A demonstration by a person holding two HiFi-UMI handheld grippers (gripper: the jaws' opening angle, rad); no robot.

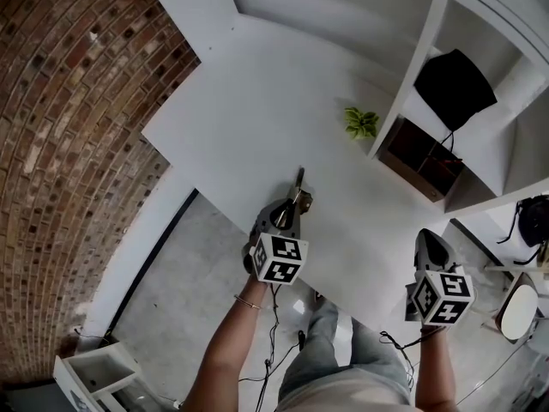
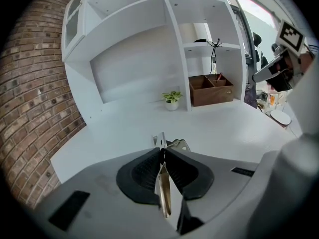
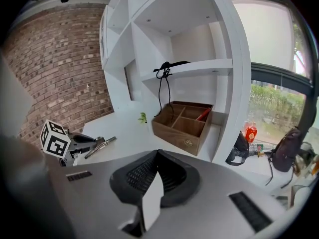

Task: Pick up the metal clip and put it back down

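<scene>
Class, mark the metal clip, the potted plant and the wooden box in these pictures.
metal clip [image 1: 299,181], head view, its protruding end.
potted plant [image 1: 361,123], head view, leaves.
wooden box [image 3: 174,133], right gripper view, front wall.

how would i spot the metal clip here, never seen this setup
Find the big white desk beside the brick wall, then the grey left tool at the desk's near edge. The slim, shiny metal clip is pinched in that tool, poking forward; its only neighbour on the desk is a small green potted plant.
</scene>
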